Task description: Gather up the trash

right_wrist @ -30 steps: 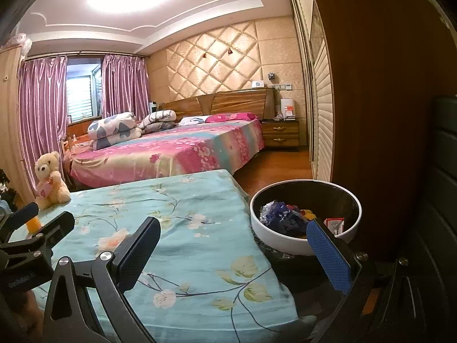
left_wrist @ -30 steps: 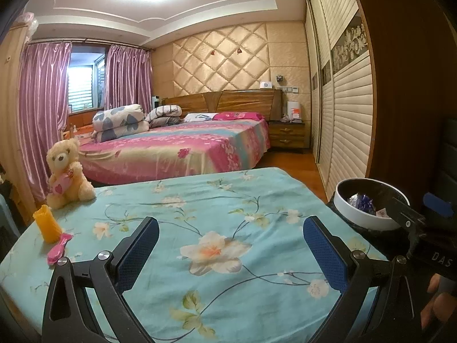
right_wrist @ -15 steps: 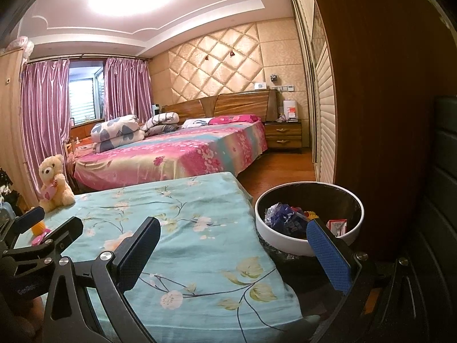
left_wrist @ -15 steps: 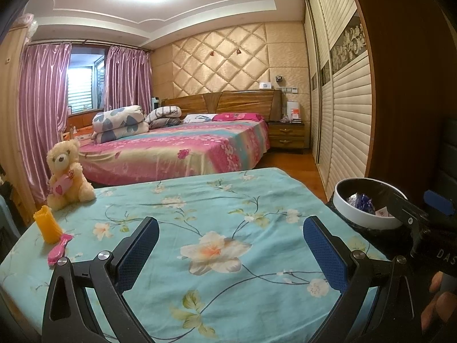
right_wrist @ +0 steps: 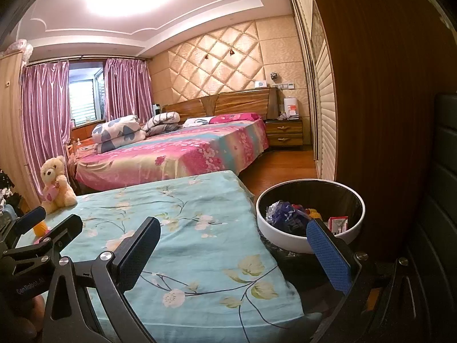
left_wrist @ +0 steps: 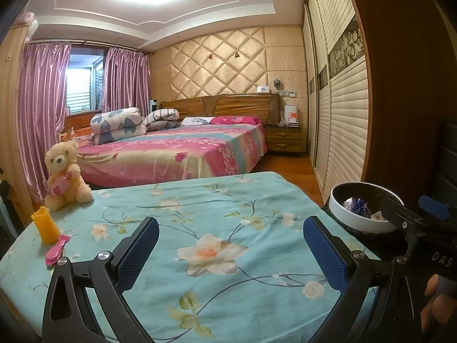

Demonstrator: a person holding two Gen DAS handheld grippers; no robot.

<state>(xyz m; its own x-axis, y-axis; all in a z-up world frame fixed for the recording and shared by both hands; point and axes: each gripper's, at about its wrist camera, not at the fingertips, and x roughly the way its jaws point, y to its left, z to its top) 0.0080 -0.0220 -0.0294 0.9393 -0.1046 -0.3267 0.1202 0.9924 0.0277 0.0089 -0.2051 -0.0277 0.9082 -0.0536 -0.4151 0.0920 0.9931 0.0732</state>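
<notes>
A white round trash bin (right_wrist: 311, 238) with a black liner stands at the right of the table with the turquoise floral cloth (right_wrist: 185, 228). Crumpled blue and purple wrappers (right_wrist: 282, 215) and a small red-and-white packet (right_wrist: 338, 223) lie inside it. The same bin (left_wrist: 354, 220) shows at the right of the left wrist view. My right gripper (right_wrist: 231, 253) is open and holds nothing, its right finger in front of the bin's near rim. My left gripper (left_wrist: 230, 250) hangs open and empty over the cloth (left_wrist: 214, 228).
A teddy bear (left_wrist: 64, 175), an orange cup (left_wrist: 45, 224) and a pink brush (left_wrist: 57, 250) sit at the table's left end. A bed (left_wrist: 177, 151) lies behind, a nightstand (left_wrist: 284, 140) by it. A dark wooden panel (right_wrist: 380, 114) rises right of the bin.
The right wrist view has shifted so the bin and table sit lower and slightly further right in its frame. The left gripper has barely moved. Both grippers stay open.
</notes>
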